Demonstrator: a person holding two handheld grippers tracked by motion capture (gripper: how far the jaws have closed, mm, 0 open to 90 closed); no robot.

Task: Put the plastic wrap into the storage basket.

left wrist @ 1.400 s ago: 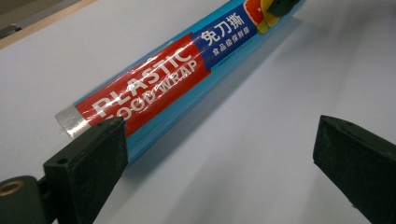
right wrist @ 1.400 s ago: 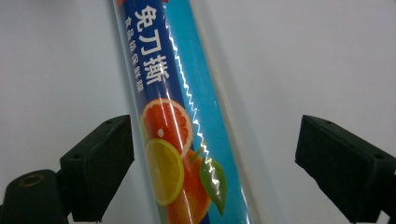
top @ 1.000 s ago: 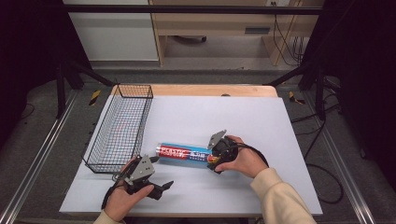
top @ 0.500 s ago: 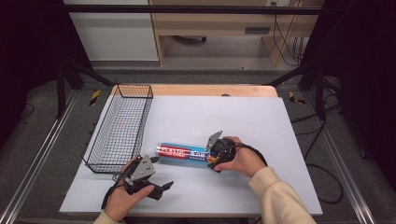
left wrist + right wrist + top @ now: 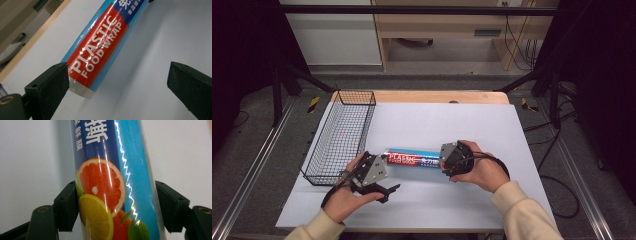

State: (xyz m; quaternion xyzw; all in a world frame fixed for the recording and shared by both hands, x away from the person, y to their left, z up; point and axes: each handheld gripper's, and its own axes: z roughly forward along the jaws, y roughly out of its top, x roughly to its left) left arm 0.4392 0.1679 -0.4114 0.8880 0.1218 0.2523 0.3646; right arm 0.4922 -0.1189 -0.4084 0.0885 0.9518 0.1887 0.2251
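Observation:
A roll of plastic food wrap [image 5: 412, 159], blue with a red label, lies across the white table [image 5: 437, 120] in the high view. My right gripper [image 5: 443, 159] holds its right end. In the right gripper view the jaws have just been closing, and my right gripper [image 5: 117, 207] now presses both pads on the roll [image 5: 112, 170] at the printed citrus fruit. My left gripper [image 5: 387, 175] sits at the roll's left end. In the left gripper view my left gripper [image 5: 117, 82] stands wide open, with the roll's end [image 5: 95, 57] beside the left pad [image 5: 50, 82].
A black wire basket [image 5: 357, 91] stands at the table's left side, close behind my left hand. The table's wooden far edge [image 5: 437, 96] and metal frame rails [image 5: 257, 165] border the work surface. Cables trail from both grippers.
My right gripper has closed on the roll's right end. Both hands have risen a little and the roll has come up slightly with the right one.

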